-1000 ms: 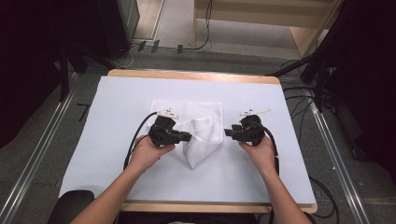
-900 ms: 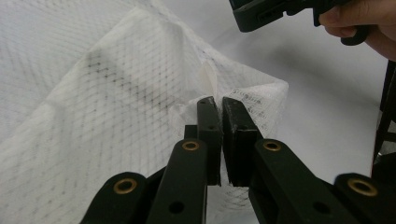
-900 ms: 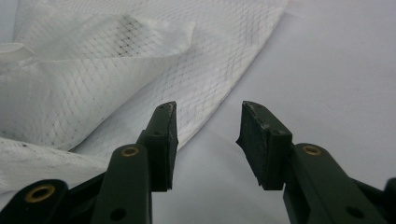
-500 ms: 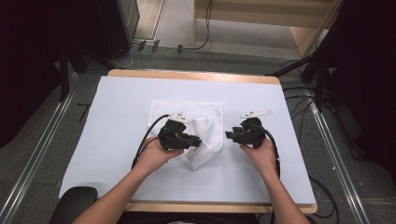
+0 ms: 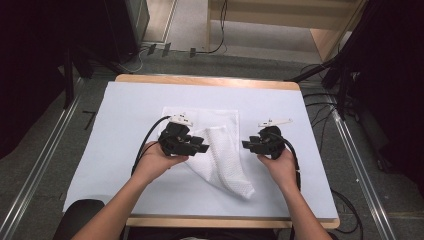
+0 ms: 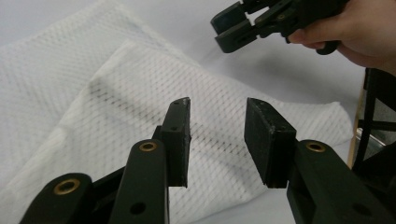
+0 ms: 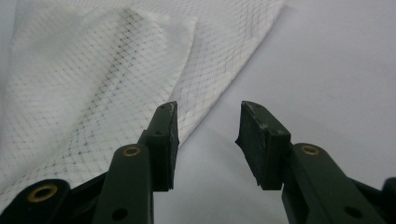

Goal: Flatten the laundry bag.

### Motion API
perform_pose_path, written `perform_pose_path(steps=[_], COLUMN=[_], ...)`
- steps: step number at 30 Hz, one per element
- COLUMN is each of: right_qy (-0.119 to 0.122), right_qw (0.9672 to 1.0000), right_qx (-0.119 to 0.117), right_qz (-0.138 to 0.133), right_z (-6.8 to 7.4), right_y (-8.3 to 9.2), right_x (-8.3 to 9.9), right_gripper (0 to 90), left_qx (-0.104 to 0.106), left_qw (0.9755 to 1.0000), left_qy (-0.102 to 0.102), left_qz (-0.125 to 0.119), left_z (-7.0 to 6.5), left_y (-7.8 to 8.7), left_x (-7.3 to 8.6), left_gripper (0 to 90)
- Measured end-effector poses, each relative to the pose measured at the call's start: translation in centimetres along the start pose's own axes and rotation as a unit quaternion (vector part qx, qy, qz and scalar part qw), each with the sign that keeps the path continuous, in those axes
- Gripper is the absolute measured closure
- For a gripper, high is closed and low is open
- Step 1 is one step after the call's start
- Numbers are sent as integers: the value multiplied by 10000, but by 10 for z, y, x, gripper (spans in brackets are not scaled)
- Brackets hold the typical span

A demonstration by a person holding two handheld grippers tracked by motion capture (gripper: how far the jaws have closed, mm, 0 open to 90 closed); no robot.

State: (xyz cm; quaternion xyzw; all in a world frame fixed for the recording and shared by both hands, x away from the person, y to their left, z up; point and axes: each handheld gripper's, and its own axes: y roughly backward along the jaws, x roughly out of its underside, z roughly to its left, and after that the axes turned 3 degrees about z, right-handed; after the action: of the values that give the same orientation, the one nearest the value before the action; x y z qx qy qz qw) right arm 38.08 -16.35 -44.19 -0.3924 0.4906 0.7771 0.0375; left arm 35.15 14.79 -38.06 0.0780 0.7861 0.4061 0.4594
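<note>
A white mesh cloth (image 5: 220, 150) lies on the table's pale sheet (image 5: 125, 110), with a folded flap running toward the front right. My left gripper (image 5: 204, 147) hovers just over the flap, and its jaws have just been opening. In the left gripper view the left gripper (image 6: 217, 105) stands open over the cloth (image 6: 140, 84) with nothing between the pads. My right gripper (image 5: 247, 145) is held right of the cloth, facing the left one. In its own view the right gripper (image 7: 208, 109) is open and empty above bare sheet, beside the cloth's edge (image 7: 93, 70).
The sheet covers a wooden table whose rim (image 5: 210, 80) shows at the back. Metal rails (image 5: 45, 165) run along both sides on the floor. Cables (image 5: 320, 105) lie to the right, and dark curtains hang at both sides.
The left gripper's jaws have opened and let go of the cloth, and the hand has lifted a little. The flap now reaches farther toward the front right. The right gripper has kept still.
</note>
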Motion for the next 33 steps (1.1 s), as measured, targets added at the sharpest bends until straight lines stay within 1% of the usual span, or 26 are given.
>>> perform_pose_path(steps=[3,9,17,19,21,23,26,27,30,33], right_qy=[26,87,173,203,153,90,183,212,30,-57], right_qw=[10000,9999,9998,9998,9998,9999,9996,9994,9995,9995], right_qx=[-20,-54,-28,7,51,74,202,262,304,311], right_qz=[16,33,79,51,109,61,66,60,102,57], right_z=[1,4,4,2,0,-2,-5,-8,-18,-28], right_y=[-1,-6,-21,-25,-28,-31,-39,-44,-52,-57], right_x=[-1,-5,-16,-20,-25,-31,-39,-42,-49,-55], right_gripper=[596,600,610,622,651,659,657,655,645,631], left_qx=[-54,-171,-333,-362,-399,-431,-461,-488,-523,-556], left_qw=[10000,9997,9991,9989,9987,9984,9981,9979,9975,9970], left_qy=[77,150,274,301,322,364,388,409,436,497], left_qz=[-19,-16,-34,-43,-70,-74,-104,-108,-163,-195], left_z=[7,14,25,27,29,31,33,33,35,40], left_y=[1,4,10,12,14,17,20,22,26,29], left_x=[4,11,23,25,28,31,36,37,40,44], left_gripper=[607,588,569,565,563,559,555,554,551,547])
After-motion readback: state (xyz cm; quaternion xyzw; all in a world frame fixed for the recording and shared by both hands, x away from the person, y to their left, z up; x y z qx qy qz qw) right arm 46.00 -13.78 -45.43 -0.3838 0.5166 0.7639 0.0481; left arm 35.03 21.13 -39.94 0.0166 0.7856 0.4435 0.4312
